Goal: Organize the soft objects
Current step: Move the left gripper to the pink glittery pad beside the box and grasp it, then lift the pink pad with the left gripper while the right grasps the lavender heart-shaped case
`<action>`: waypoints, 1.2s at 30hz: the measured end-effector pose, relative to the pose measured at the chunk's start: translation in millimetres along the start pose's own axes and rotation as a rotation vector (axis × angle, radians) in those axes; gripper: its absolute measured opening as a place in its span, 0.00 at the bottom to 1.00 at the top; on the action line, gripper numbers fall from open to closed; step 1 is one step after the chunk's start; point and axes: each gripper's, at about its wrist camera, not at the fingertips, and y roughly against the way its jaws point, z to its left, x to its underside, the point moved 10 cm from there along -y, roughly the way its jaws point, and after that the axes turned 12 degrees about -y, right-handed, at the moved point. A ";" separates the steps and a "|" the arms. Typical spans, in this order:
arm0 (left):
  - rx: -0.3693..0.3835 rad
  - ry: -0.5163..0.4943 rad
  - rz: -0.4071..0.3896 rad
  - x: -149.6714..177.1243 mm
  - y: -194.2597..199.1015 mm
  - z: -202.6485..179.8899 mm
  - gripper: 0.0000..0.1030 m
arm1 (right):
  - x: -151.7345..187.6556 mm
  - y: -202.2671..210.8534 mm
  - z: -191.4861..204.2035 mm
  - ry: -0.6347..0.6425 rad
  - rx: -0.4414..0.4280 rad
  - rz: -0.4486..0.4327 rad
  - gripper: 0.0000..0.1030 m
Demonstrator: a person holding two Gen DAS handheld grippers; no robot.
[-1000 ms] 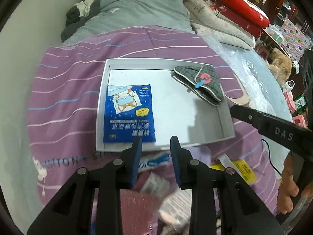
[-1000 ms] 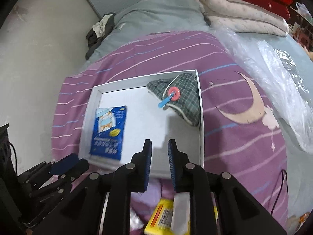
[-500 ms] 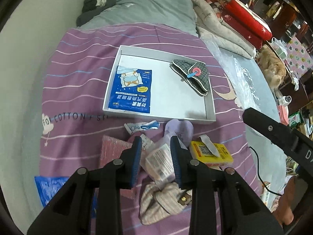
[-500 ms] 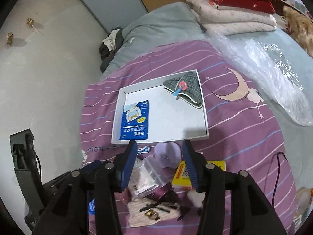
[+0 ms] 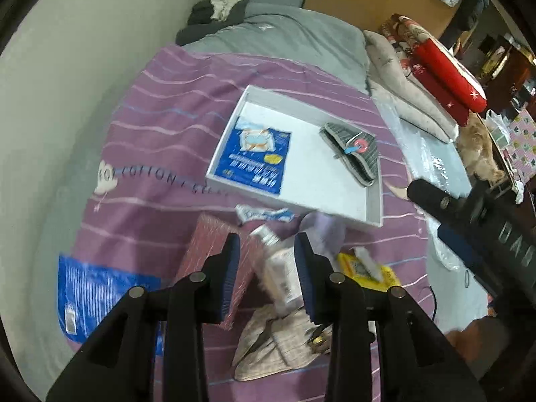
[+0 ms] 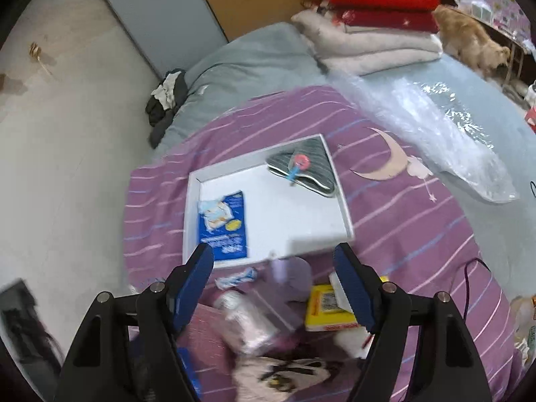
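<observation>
A white tray (image 6: 345, 214) is showing mid-frame on a purple bedspread (image 6: 402, 217) striped pink and blue. Inside it, a blue packet (image 6: 222, 227) and a grey plaid pouch (image 6: 315, 167) are lying; 2 red blankets (image 6: 385, 6) are glowing at the upper right.

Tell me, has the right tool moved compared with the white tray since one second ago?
Yes. The right tool has pulled back from the white tray, which now looks farther away, and loose items show between them. Its jaws have just been opening, with nothing gripped.

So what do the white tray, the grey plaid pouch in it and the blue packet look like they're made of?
White tray: probably painted card or thin board, matte, with thin straight walls.
Grey plaid pouch: woven fabric with pale piped edges, soft and slightly slumped.
Blue packet: likely printed plastic film, flat, faintly glossy; the blur leaves this uncertain.
</observation>
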 end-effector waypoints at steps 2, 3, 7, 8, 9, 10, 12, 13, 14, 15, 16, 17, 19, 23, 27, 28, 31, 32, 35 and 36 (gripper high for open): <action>-0.027 -0.008 -0.005 5.7 -1.7 5.7 0.34 | 14.2 -9.3 -3.9 0.020 -0.048 0.037 0.73; -0.034 -0.014 -0.013 9.3 -2.9 9.6 0.34 | 19.8 -14.3 -5.6 0.014 -0.088 0.060 0.73; -0.051 -0.027 -0.003 16.3 -8.1 23.6 0.42 | 25.6 -22.9 -13.0 -0.031 -0.181 0.117 0.73; -0.051 -0.019 -0.003 17.2 -8.8 26.8 0.45 | 24.6 -23.1 -14.0 -0.047 -0.199 0.125 0.73; -0.039 -0.004 -0.004 17.8 -11.2 30.4 0.45 | 23.7 -22.5 -15.0 -0.064 -0.218 0.132 0.73; -0.018 0.010 -0.002 17.9 -14.2 32.8 0.46 | 24.2 -21.9 -16.2 -0.072 -0.229 0.137 0.73; 0.025 0.036 0.004 18.0 -20.1 35.3 0.47 | 24.5 -22.7 -15.7 -0.070 -0.236 0.150 0.73; 0.042 0.049 0.009 18.6 -23.3 36.7 0.50 | 25.7 -24.4 -16.0 -0.068 -0.233 0.161 0.73; 0.049 0.057 0.016 19.4 -25.3 37.7 0.52 | 27.5 -27.9 -16.4 -0.072 -0.231 0.177 0.73; 0.053 0.067 0.026 20.3 -29.6 40.4 0.53 | 28.5 -30.6 -15.9 -0.074 -0.230 0.187 0.73; 0.052 0.071 0.031 20.5 -32.5 42.0 0.55 | 29.9 -33.3 -16.1 -0.074 -0.232 0.198 0.72; 0.048 0.077 0.035 21.1 -35.6 45.3 0.56 | 30.6 -36.3 -16.0 -0.074 -0.234 0.207 0.71; 0.045 0.090 0.039 21.7 -41.0 52.4 0.58 | 31.0 -42.5 -17.6 -0.079 -0.234 0.218 0.68; 0.090 0.103 0.052 24.4 -49.6 62.2 0.59 | 29.9 -56.2 -21.9 -0.095 -0.243 0.240 0.62; 0.101 0.056 0.062 27.3 -54.1 64.6 0.60 | 27.9 -66.2 -24.2 -0.110 -0.269 0.256 0.62; 0.101 0.036 0.064 28.1 -55.6 63.5 0.61 | 28.1 -68.8 -24.7 -0.106 -0.264 0.257 0.62; 0.137 -0.021 0.080 32.8 -62.4 54.6 0.61 | 30.6 -77.3 -24.2 -0.086 -0.234 0.258 0.62; 0.144 -0.036 0.085 34.1 -63.8 52.3 0.62 | 31.9 -80.2 -23.6 -0.077 -0.225 0.259 0.62; 0.176 -0.111 0.085 39.2 -66.8 41.6 0.66 | 38.0 -89.7 -21.1 -0.050 -0.201 0.274 0.62; 0.191 -0.131 0.088 41.3 -68.0 38.0 0.67 | 39.4 -92.5 -20.6 -0.046 -0.196 0.278 0.63</action>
